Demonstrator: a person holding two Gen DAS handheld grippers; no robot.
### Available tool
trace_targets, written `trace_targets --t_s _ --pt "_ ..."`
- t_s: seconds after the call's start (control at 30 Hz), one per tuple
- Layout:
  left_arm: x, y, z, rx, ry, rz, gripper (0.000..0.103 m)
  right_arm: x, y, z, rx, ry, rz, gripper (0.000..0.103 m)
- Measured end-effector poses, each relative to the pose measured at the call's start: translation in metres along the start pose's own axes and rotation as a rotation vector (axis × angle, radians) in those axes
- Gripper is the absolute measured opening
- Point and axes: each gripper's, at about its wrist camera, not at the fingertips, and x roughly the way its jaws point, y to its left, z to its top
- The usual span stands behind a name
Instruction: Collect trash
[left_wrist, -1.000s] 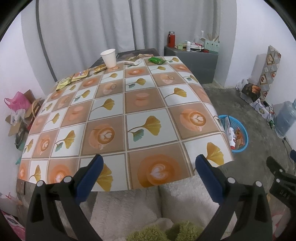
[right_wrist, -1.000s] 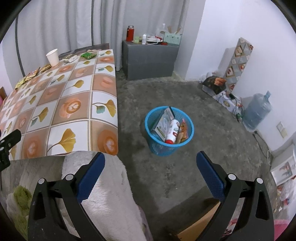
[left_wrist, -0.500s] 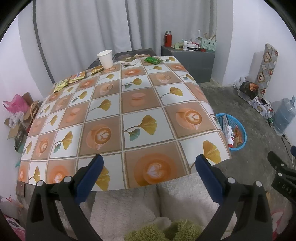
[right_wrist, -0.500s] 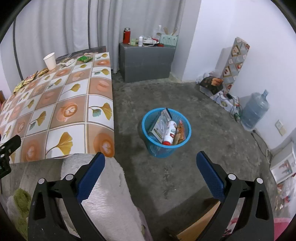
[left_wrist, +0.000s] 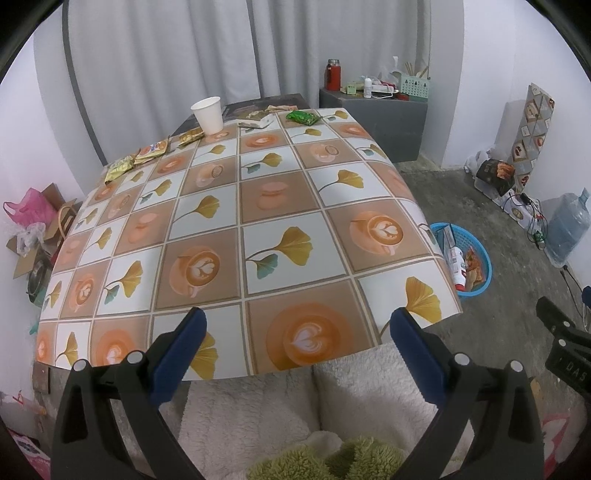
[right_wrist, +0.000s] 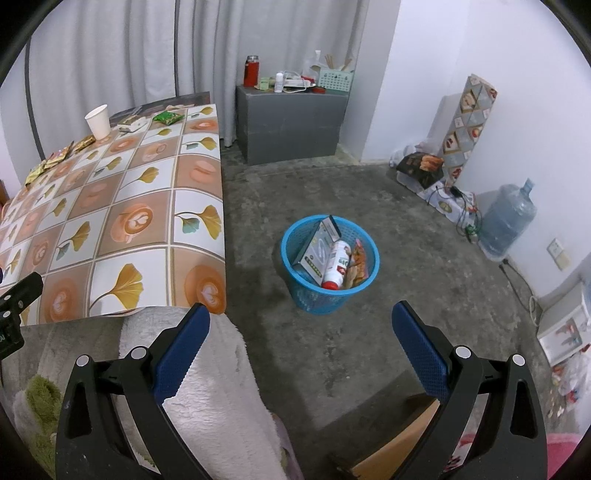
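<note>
The left hand-held gripper (left_wrist: 297, 326) is wide open and holds nothing; it hangs over the near edge of the worktop (left_wrist: 258, 206). Far ahead of it, at the back edge, stand a white paper cup (left_wrist: 208, 115), a green snack packet (left_wrist: 303, 117) and yellow wrappers (left_wrist: 137, 158); their print is too small to read. The right hand-held gripper (right_wrist: 301, 321) is also wide open and empty. Ahead of it, on the floor, the blue basket (right_wrist: 330, 293) holds a carton, a white bottle and a wrapper, labels unreadable.
</note>
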Motion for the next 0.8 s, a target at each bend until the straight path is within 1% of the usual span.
trace_targets --t_s 0.8 --pt "-0.001 0.0032 0.0023 0.003 -0.006 0.002 0.097 -0.0004 -0.0067 0.0021 0.002 -0.004 -0.004 0.095"
